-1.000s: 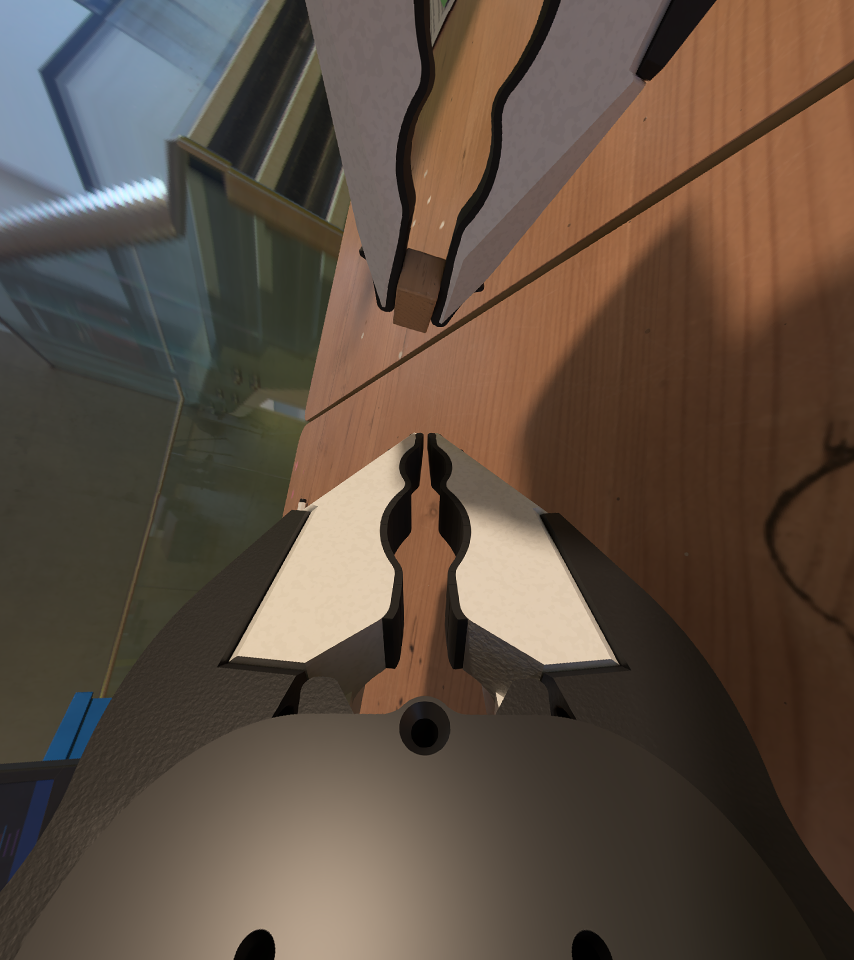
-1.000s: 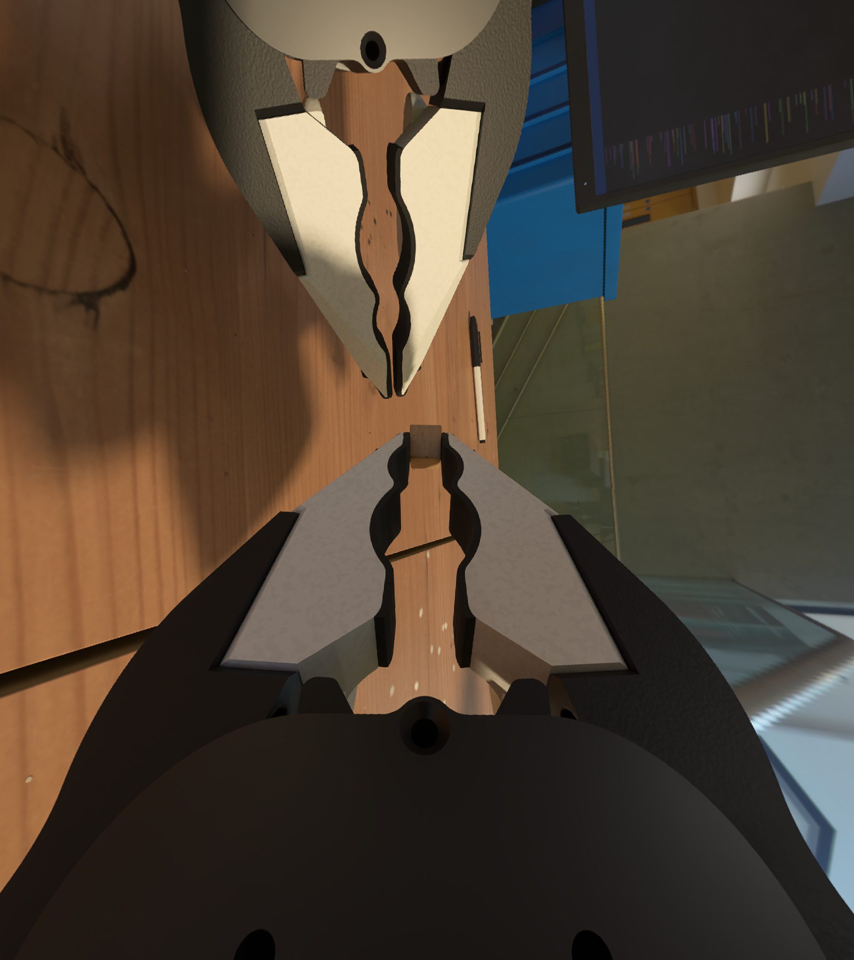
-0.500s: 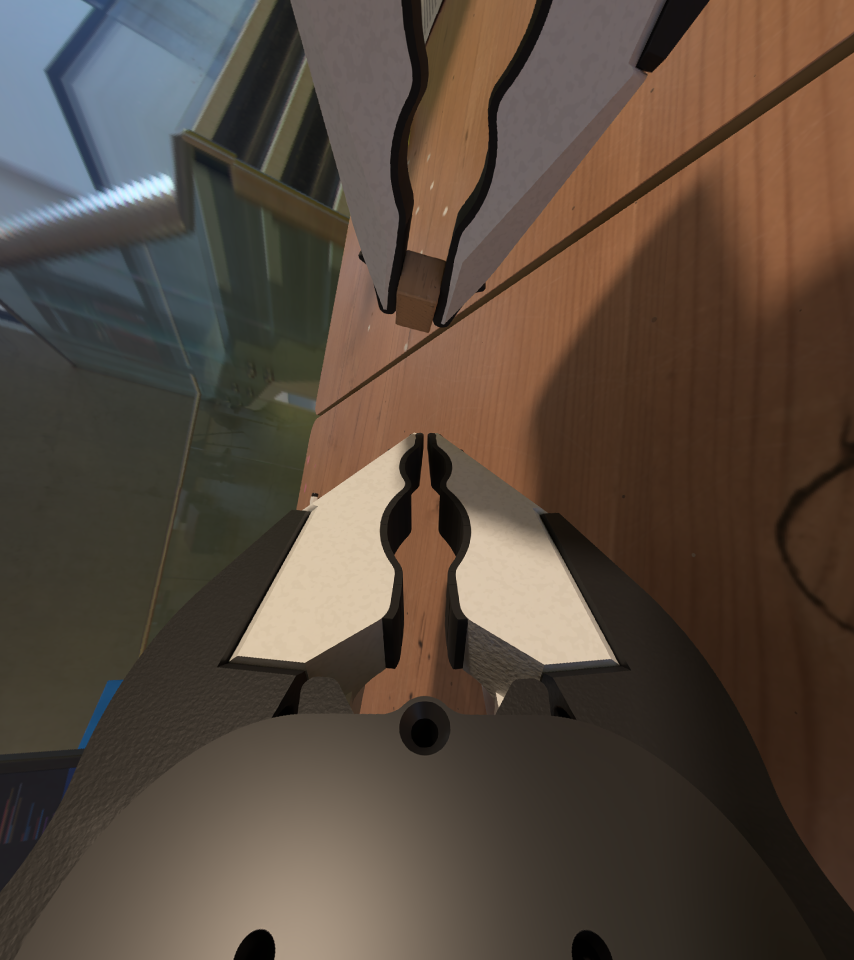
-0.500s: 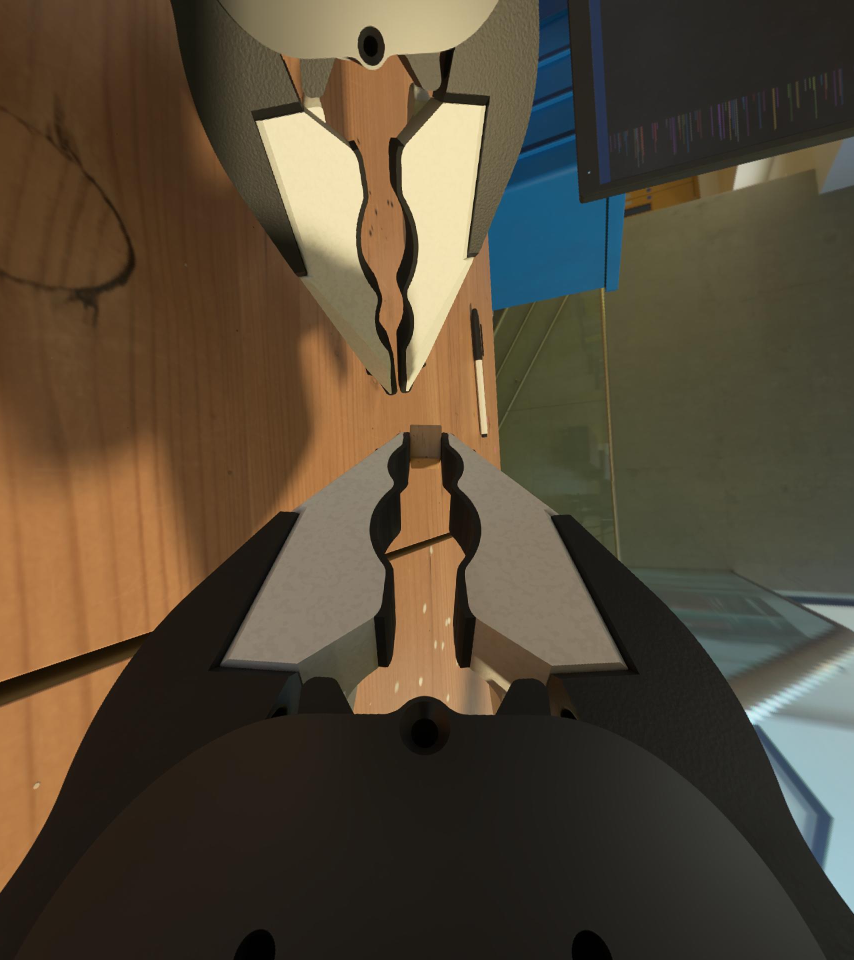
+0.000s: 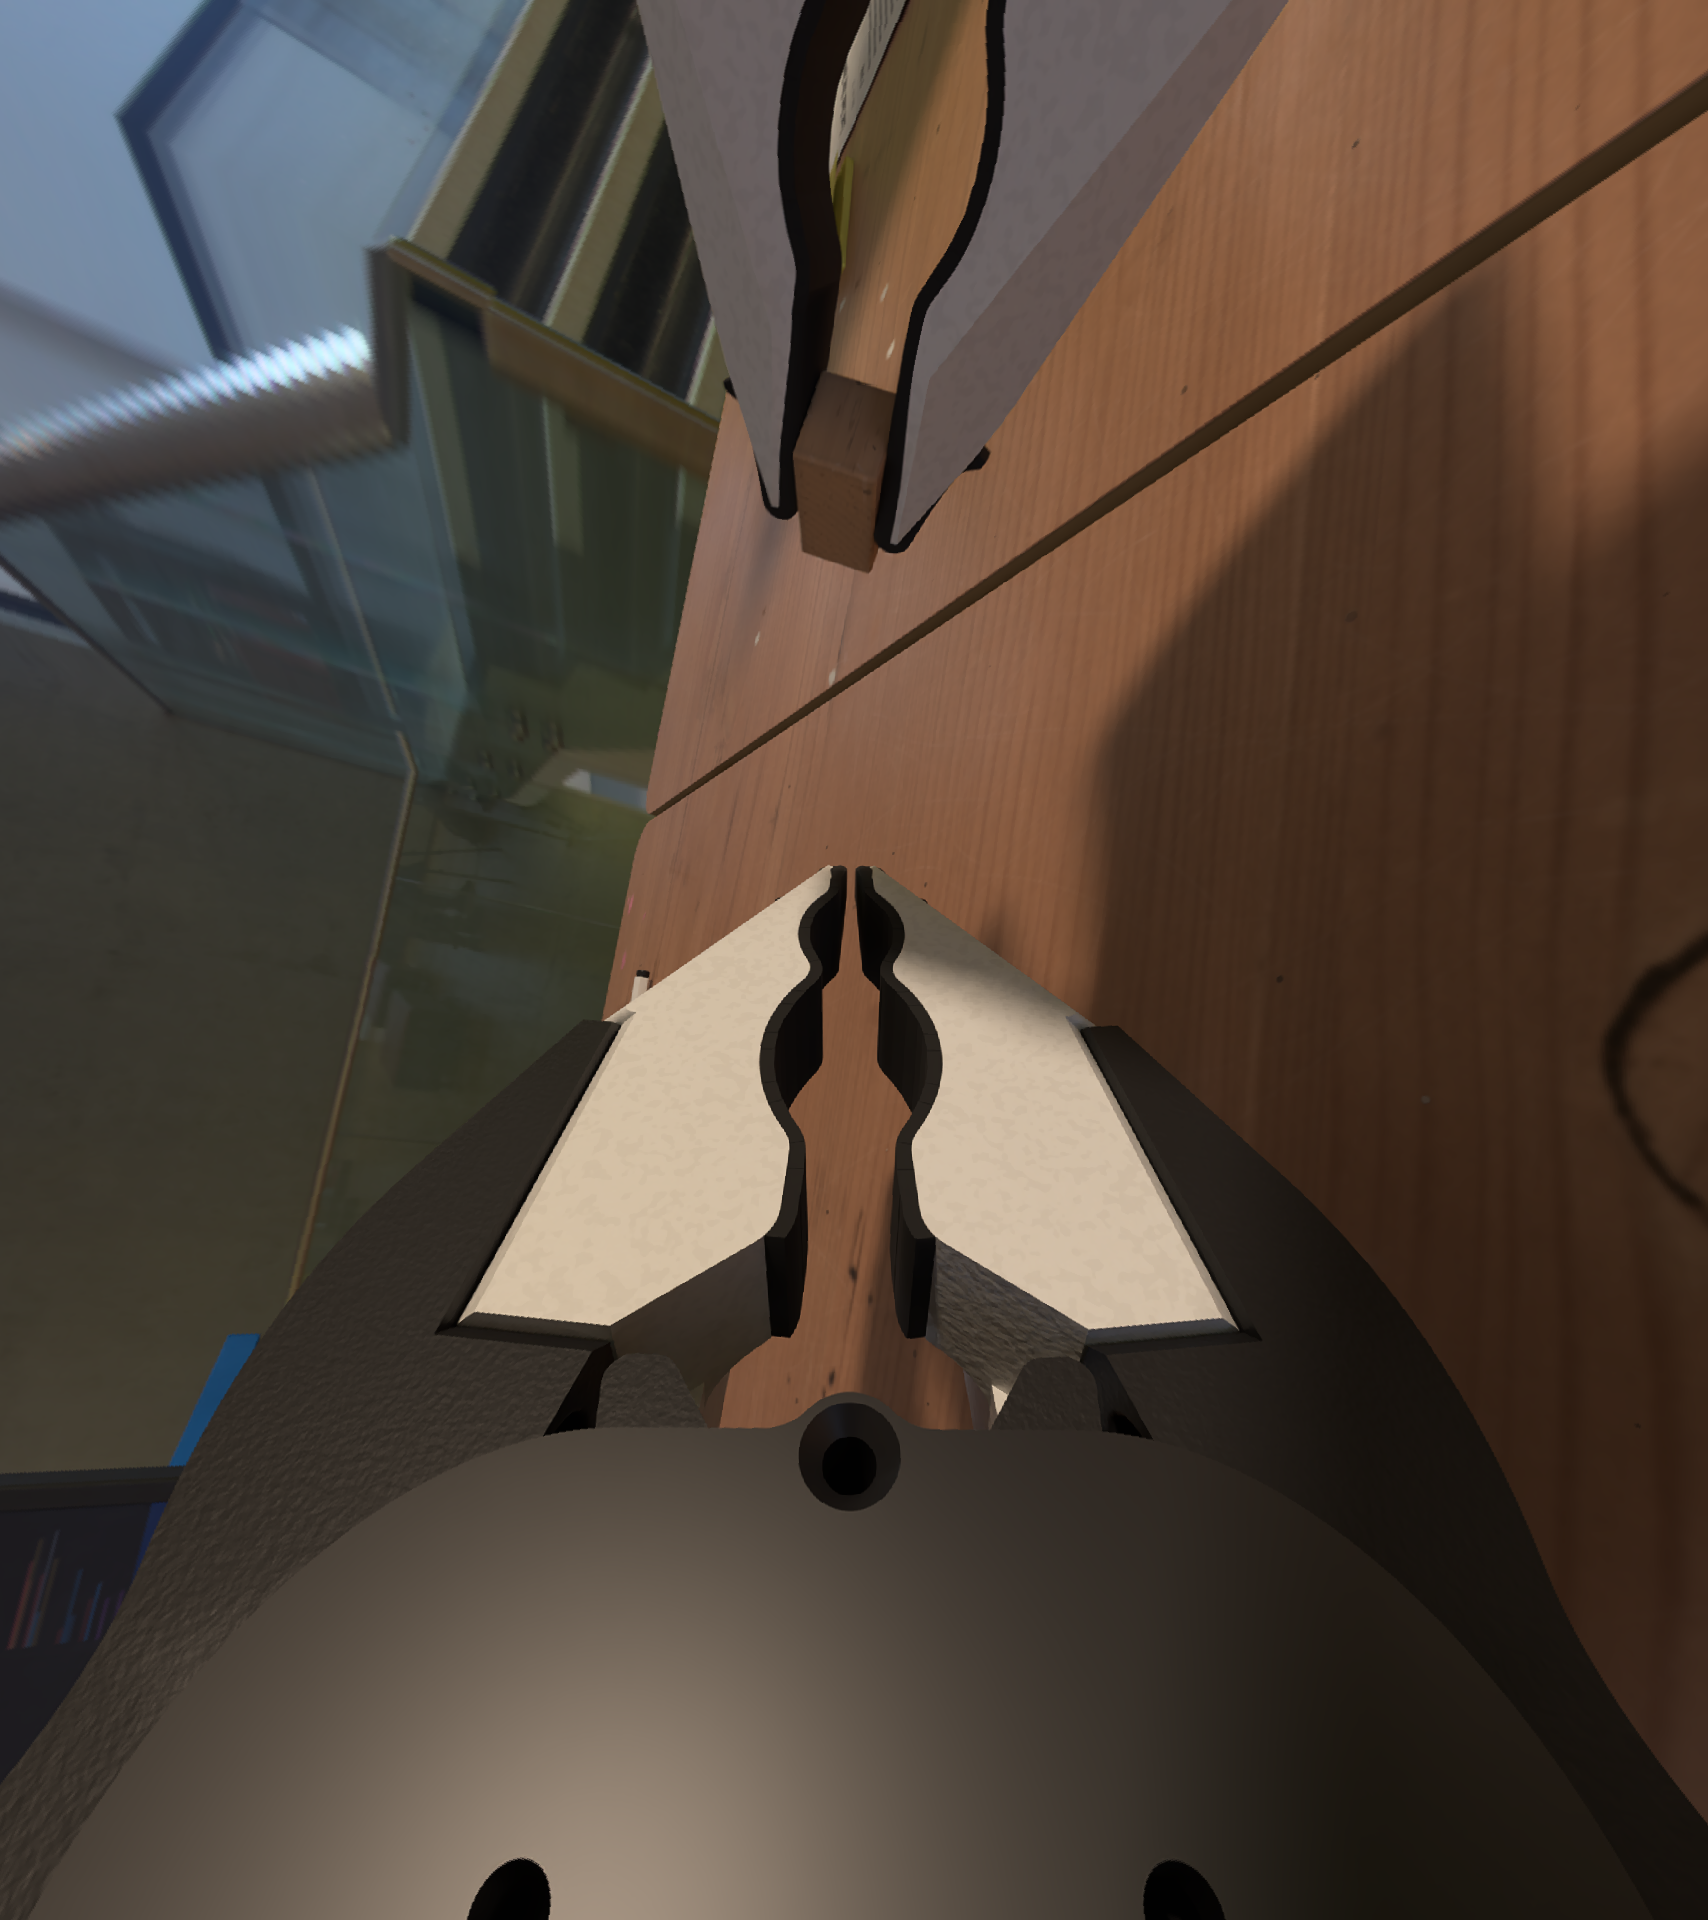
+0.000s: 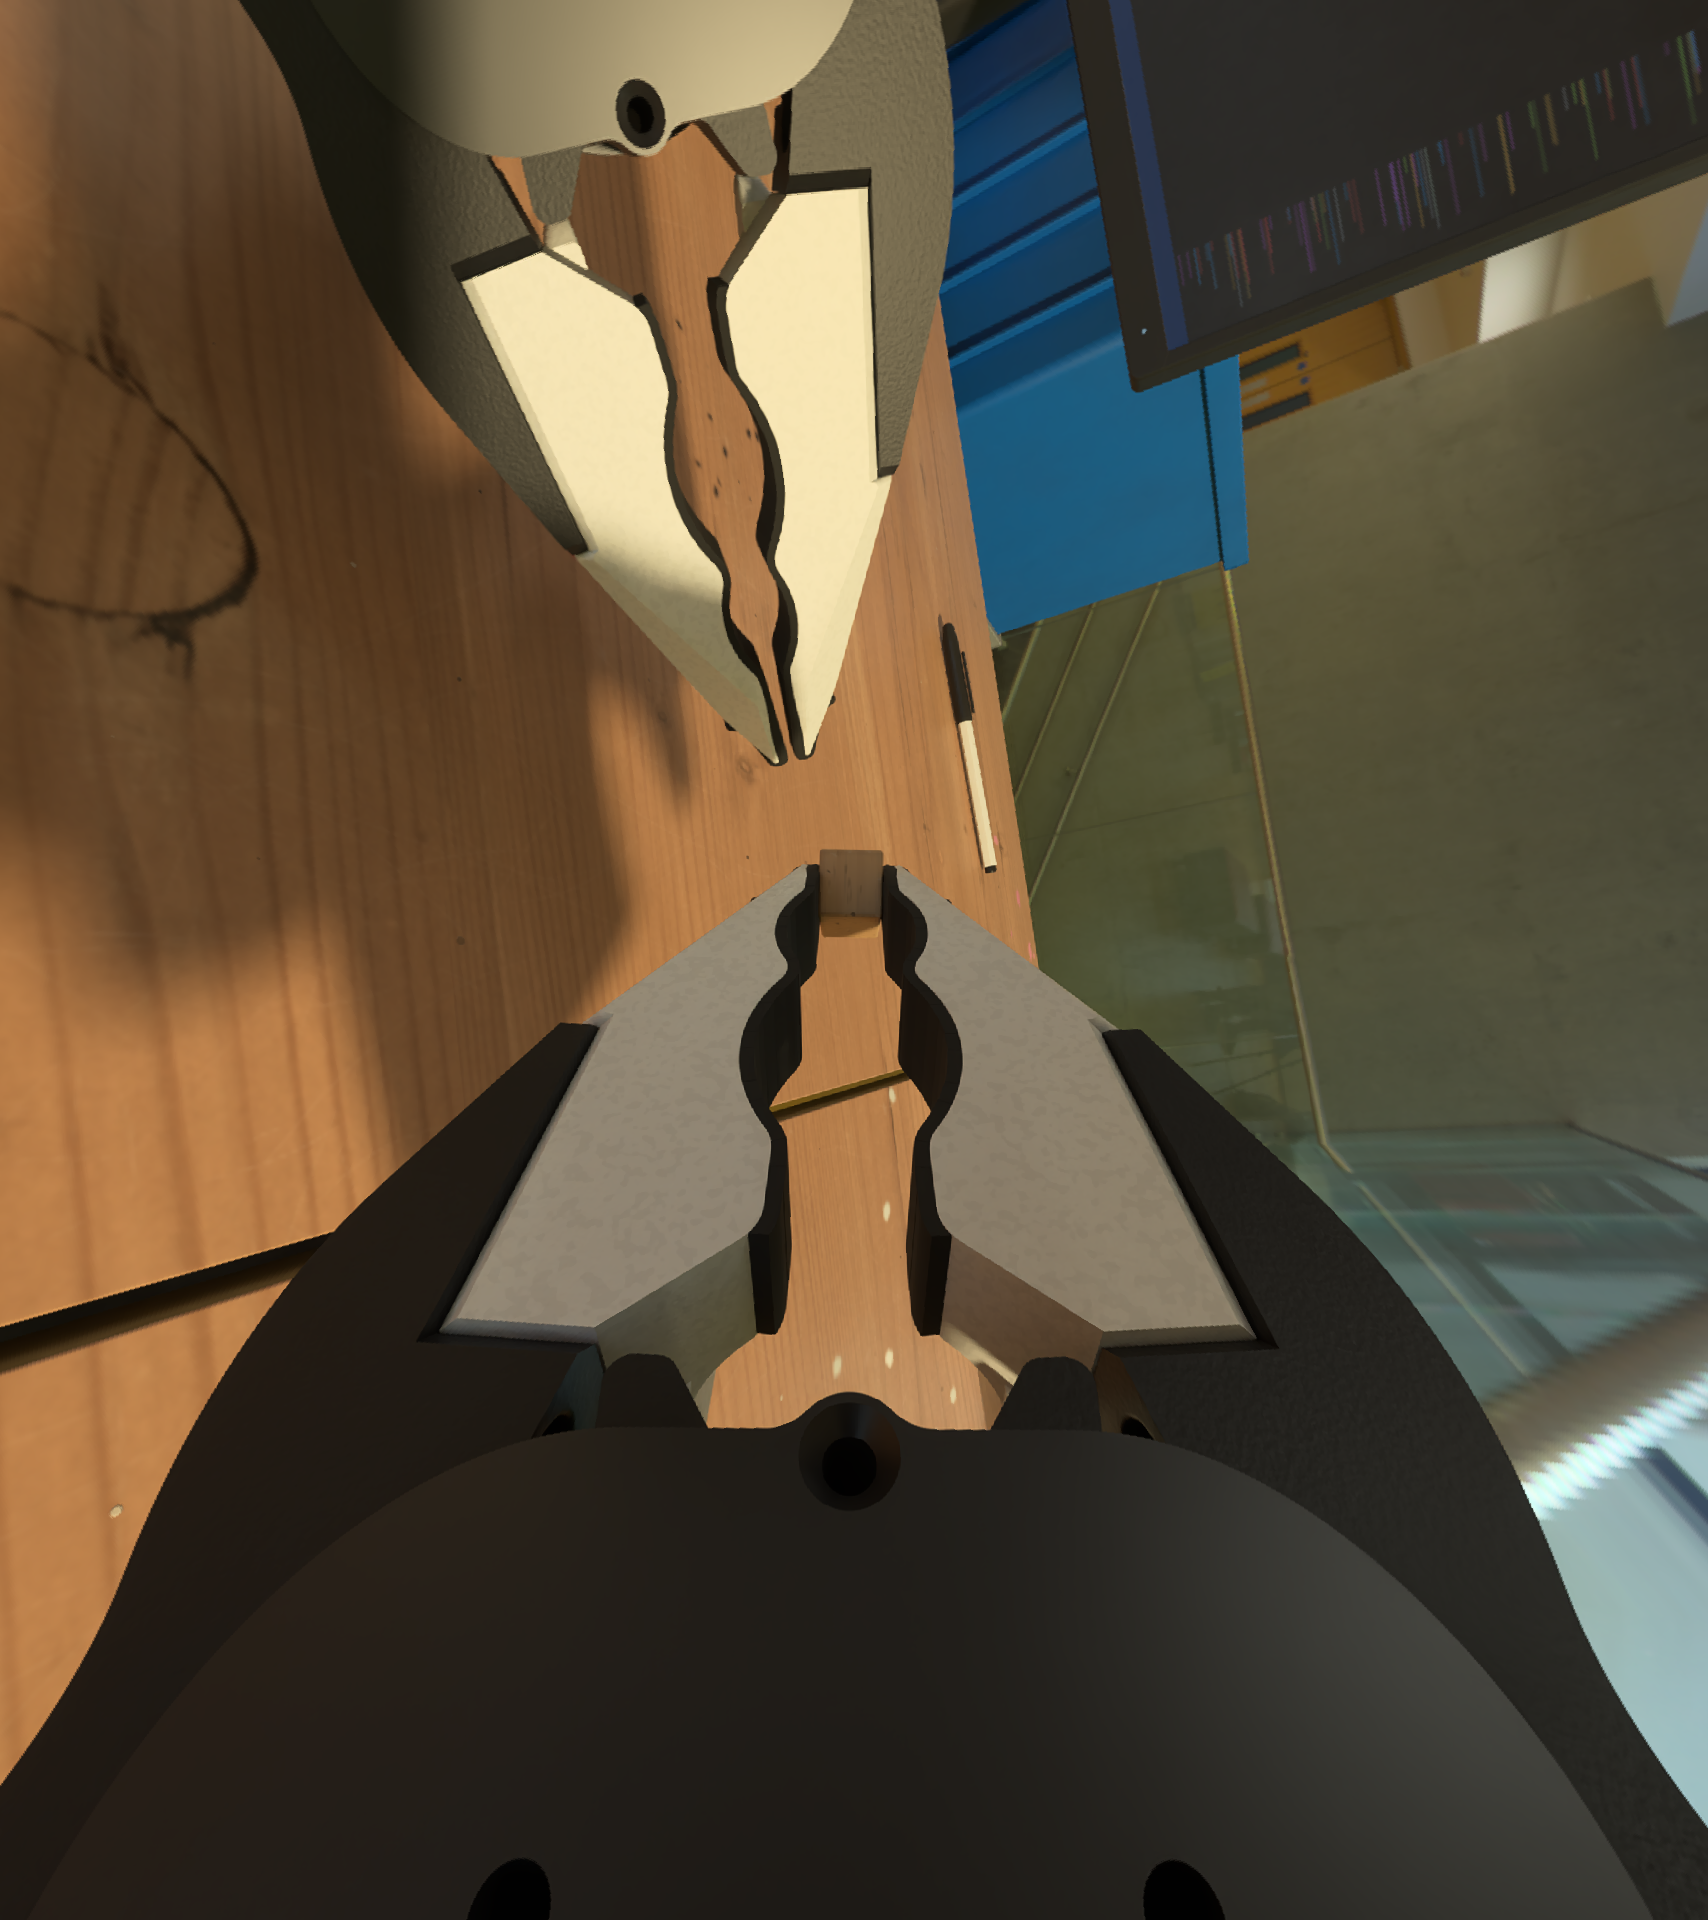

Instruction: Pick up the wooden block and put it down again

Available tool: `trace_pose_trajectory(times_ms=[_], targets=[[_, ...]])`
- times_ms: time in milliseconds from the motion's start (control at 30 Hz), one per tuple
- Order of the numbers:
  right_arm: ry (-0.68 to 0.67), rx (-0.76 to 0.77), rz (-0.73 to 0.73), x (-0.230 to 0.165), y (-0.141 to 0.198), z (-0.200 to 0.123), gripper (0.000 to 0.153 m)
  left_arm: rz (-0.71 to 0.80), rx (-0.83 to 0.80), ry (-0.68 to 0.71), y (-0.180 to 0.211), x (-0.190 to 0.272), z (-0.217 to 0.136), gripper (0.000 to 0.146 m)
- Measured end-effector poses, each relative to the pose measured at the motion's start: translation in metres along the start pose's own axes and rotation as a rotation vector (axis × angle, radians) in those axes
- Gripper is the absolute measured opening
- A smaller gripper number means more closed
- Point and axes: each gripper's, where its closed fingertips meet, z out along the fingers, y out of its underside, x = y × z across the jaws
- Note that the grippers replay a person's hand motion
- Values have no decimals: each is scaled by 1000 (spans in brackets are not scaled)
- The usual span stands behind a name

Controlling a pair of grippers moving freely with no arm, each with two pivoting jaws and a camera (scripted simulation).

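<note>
- Wooden block (image 6: 851, 891) sits pinched between the fingertips of the right tool (image 6: 851, 883), its pale end poking just past them.
- Seen from the left wrist view, the wooden block (image 5: 837, 480) shows its longer side and lower end, which the right wrist view hides; whether it touches the tabletop (image 5: 1349, 727) I cannot tell.
- Right tool (image 5: 834, 509) is clamped on the block from both sides.
- Left tool (image 5: 849, 875) is closed on nothing, tips nearly touching, pointing at the block and apart from it.
- Only the right wrist view shows the left tool (image 6: 790, 750) head-on, a pen (image 6: 968, 750) lying beside it near the tabletop (image 6: 310, 831) edge, a blue cabinet (image 6: 1078, 436) and a dark monitor (image 6: 1452, 135).
</note>
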Motion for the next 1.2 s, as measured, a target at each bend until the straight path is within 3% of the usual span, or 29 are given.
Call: trace_pose_trajectory(times_ms=[933, 1200], targets=[[-40, -30, 67, -1, 14, 2, 11, 47, -45, -94, 12, -12, -1, 1], [-81, -121, 187, 0, 36, 9, 11, 7, -88, -106, 21, -16, -2, 1]])
